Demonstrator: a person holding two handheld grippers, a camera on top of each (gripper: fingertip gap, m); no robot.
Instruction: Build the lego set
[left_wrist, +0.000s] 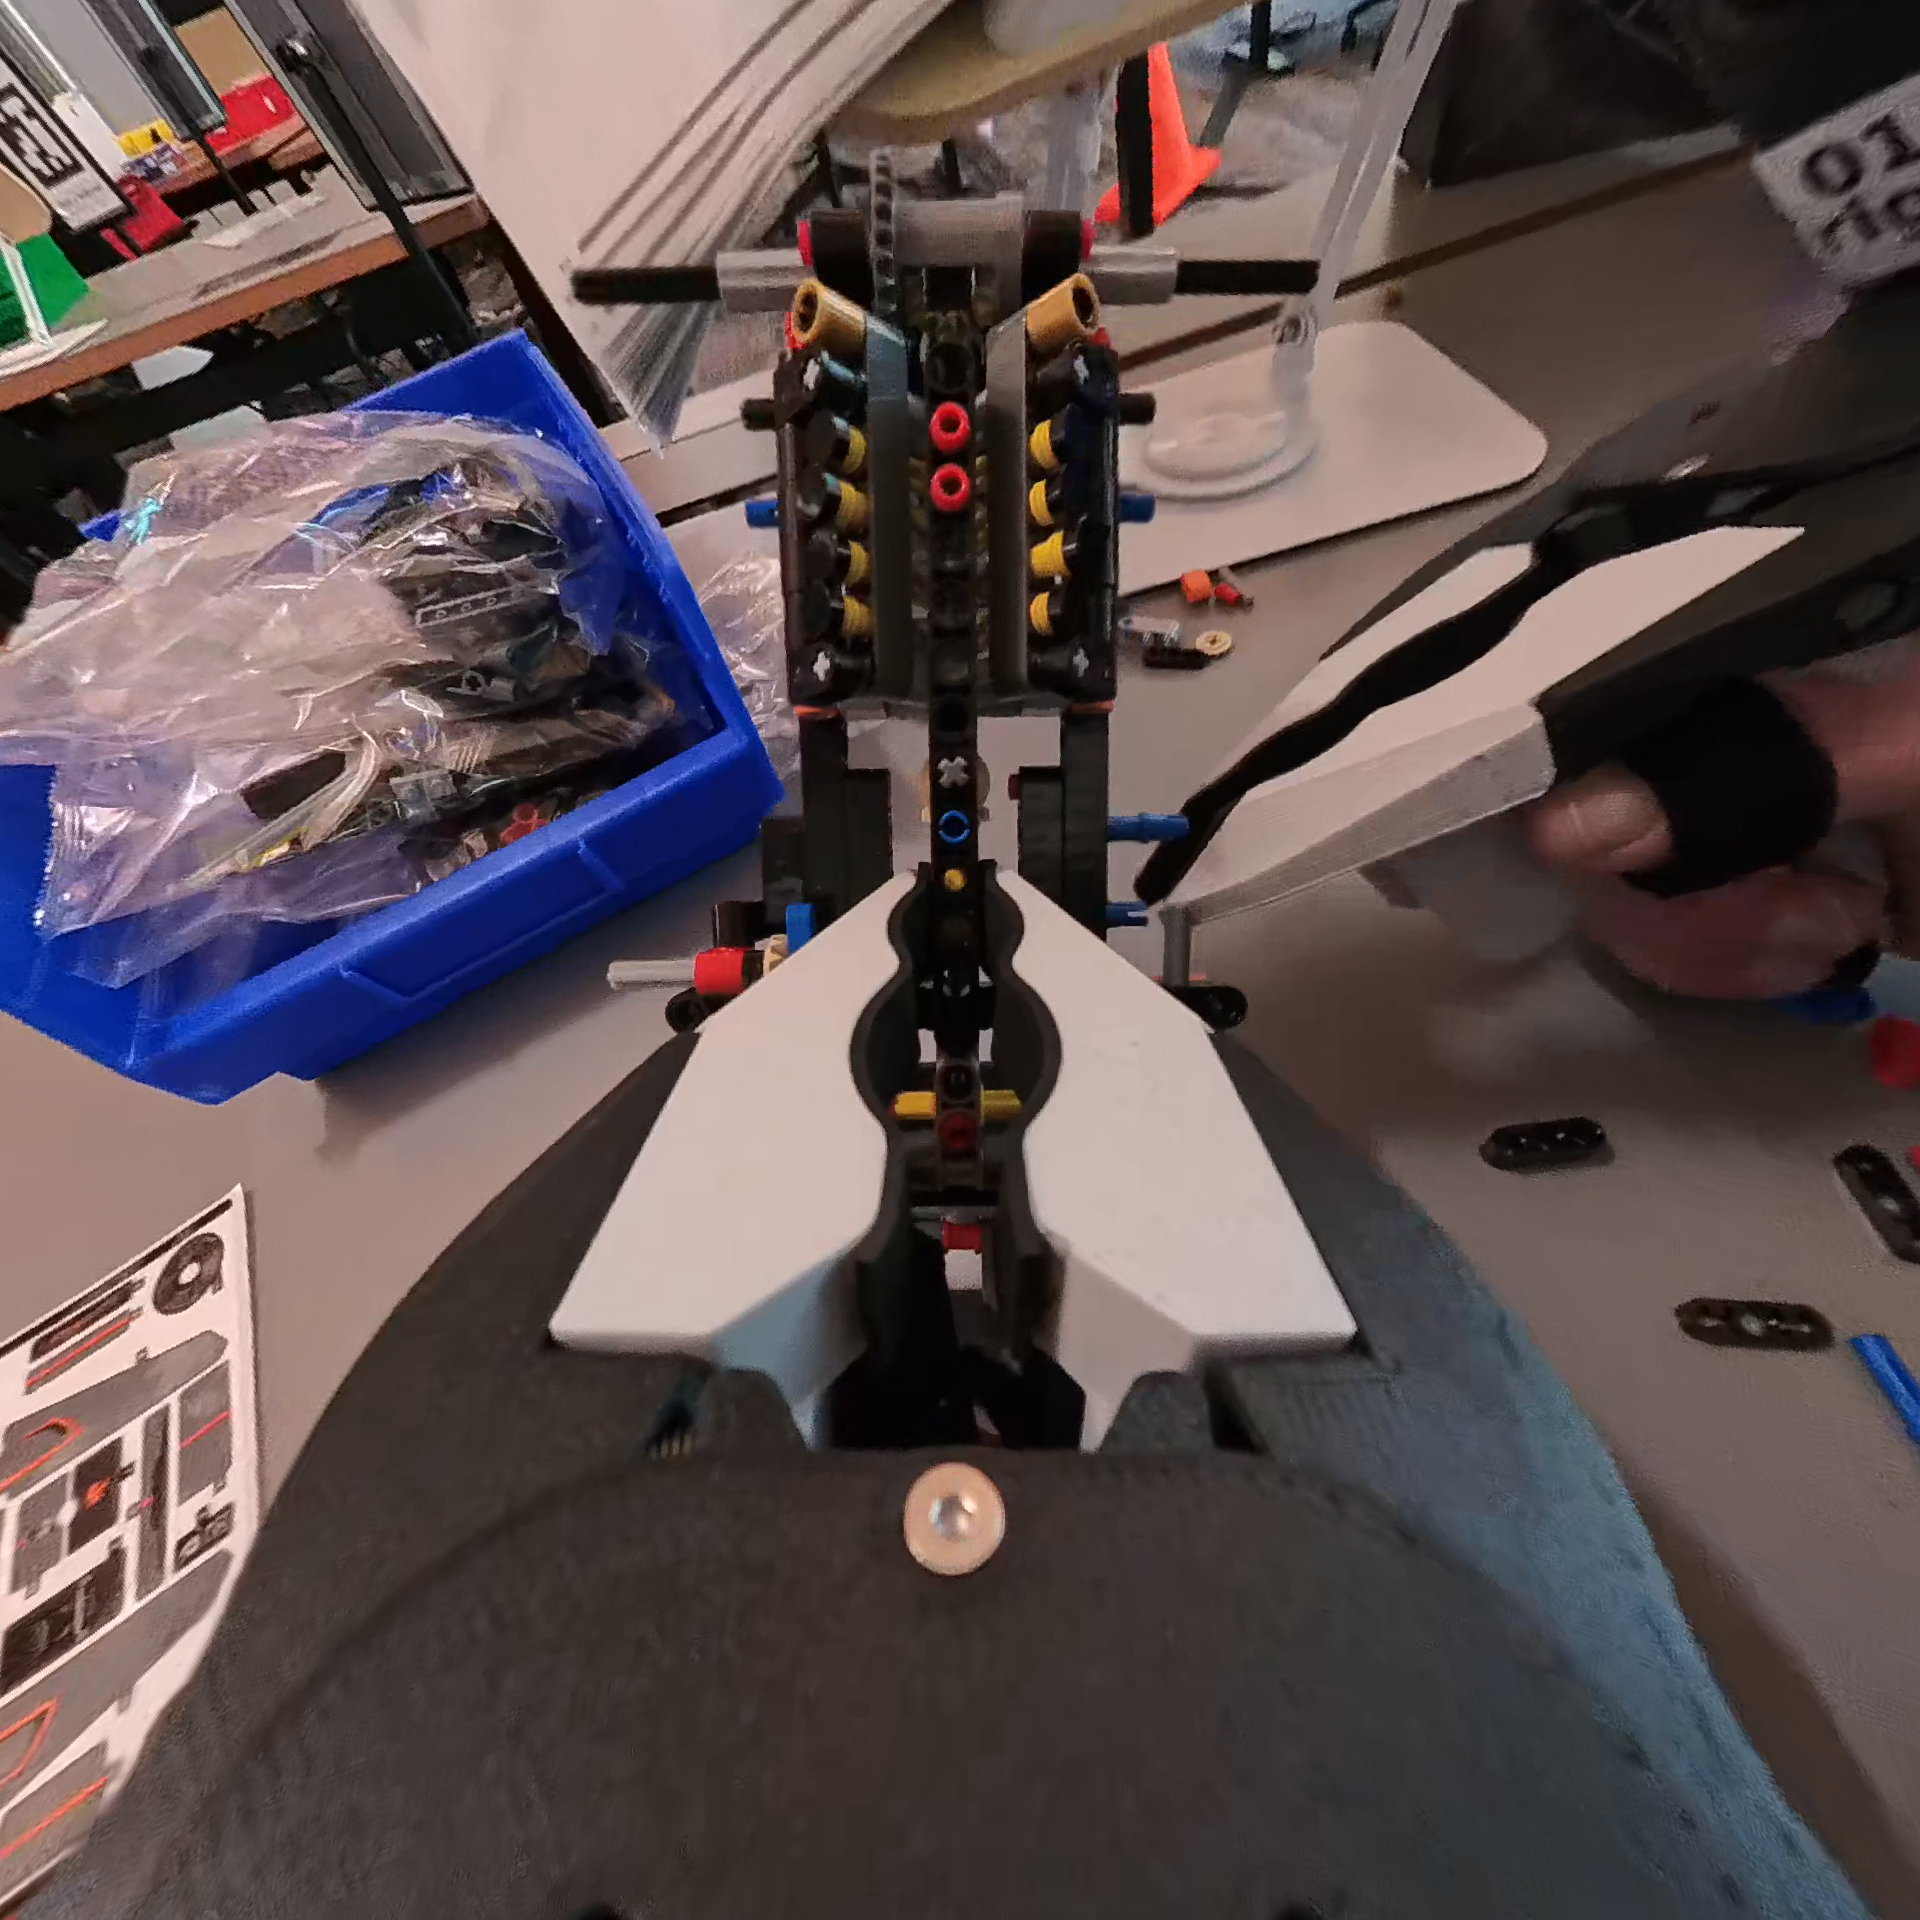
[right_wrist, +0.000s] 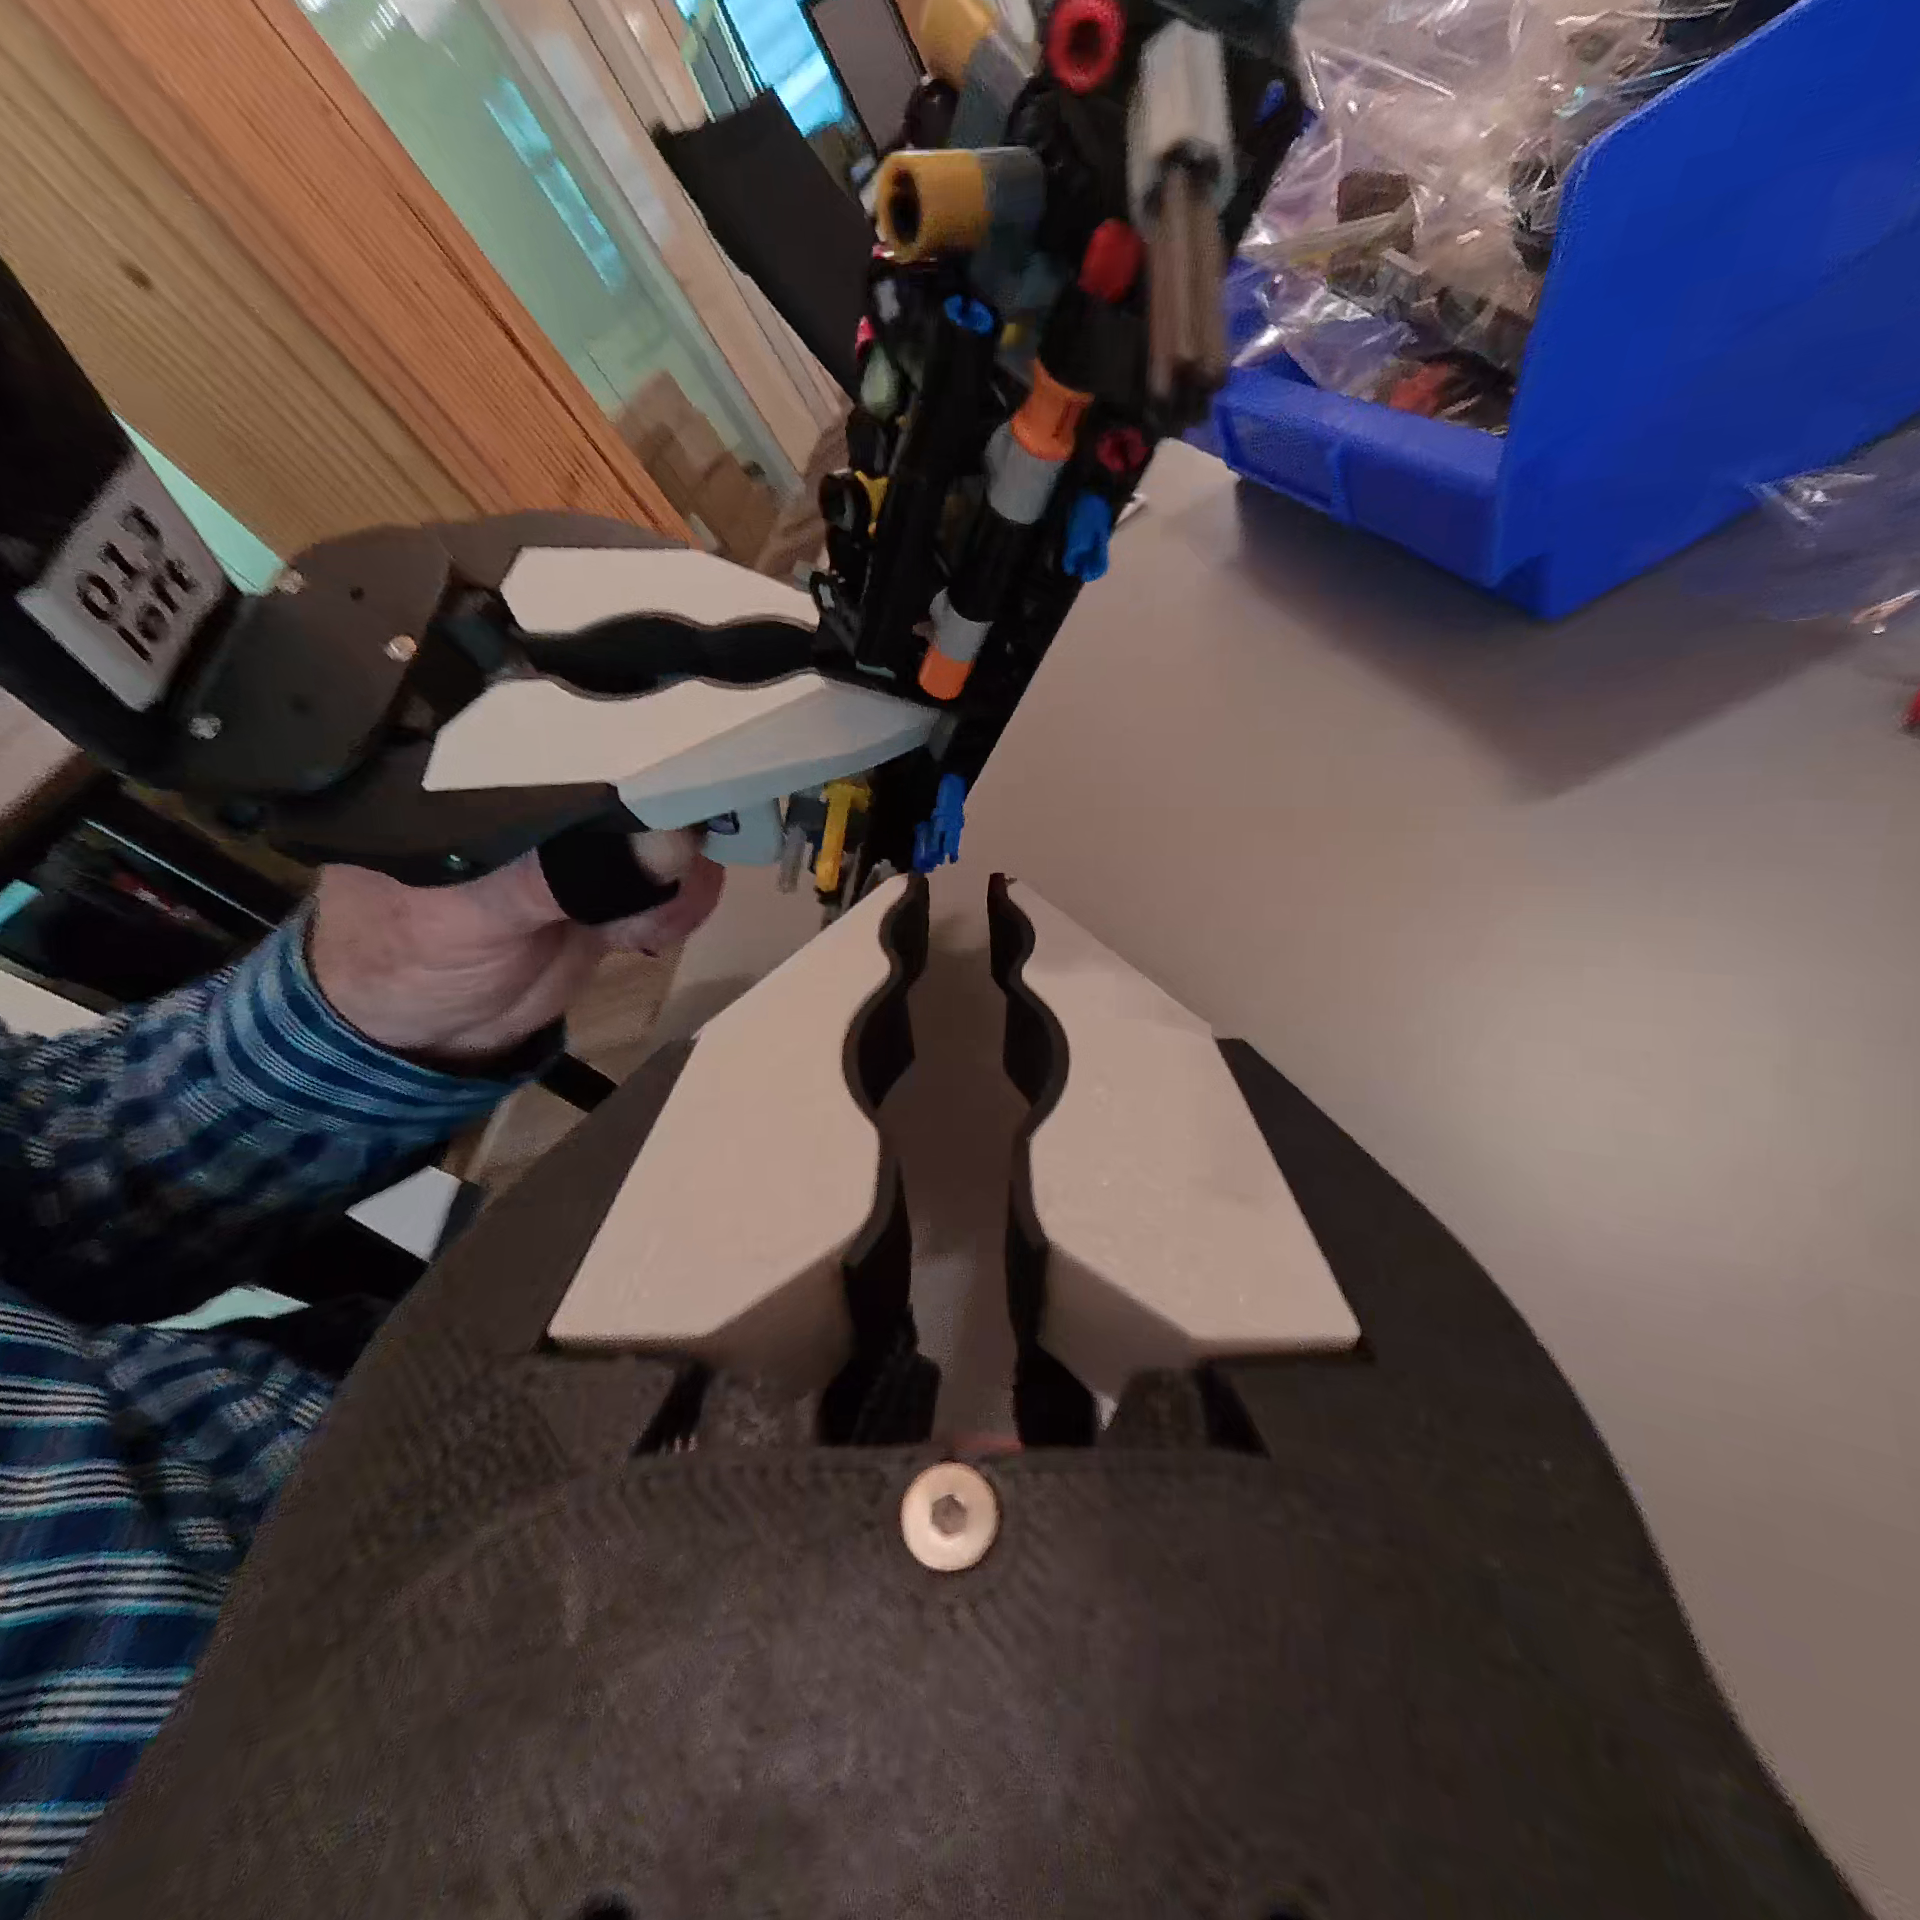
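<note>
The lego model (left_wrist: 951, 520), a long black frame with yellow, red and blue pins, stands out ahead of my left gripper (left_wrist: 954, 883). That gripper is shut on the model's black centre beam. My right gripper (left_wrist: 1148, 883) comes in from the right, its tips by the blue pins (left_wrist: 1143, 826) on the model's lower right side. In the right wrist view my right gripper (right_wrist: 956, 883) has a narrow gap between its fingers with nothing in it, just below a blue pin (right_wrist: 940, 821) of the model (right_wrist: 997, 416). The left gripper (right_wrist: 831, 665) grips the model there.
A blue bin (left_wrist: 468, 966) full of clear parts bags stands left of the model, also in the right wrist view (right_wrist: 1662, 416). A sticker sheet (left_wrist: 114, 1455) lies at front left. Loose black links (left_wrist: 1543, 1143) and a blue rod (left_wrist: 1886, 1382) lie on the grey table at right. My two grippers' fingertips are within a few centimetres of each other. The blue rod (left_wrist: 1886, 1382) sits 15 centimeters or so from the ends of my right fingers.
</note>
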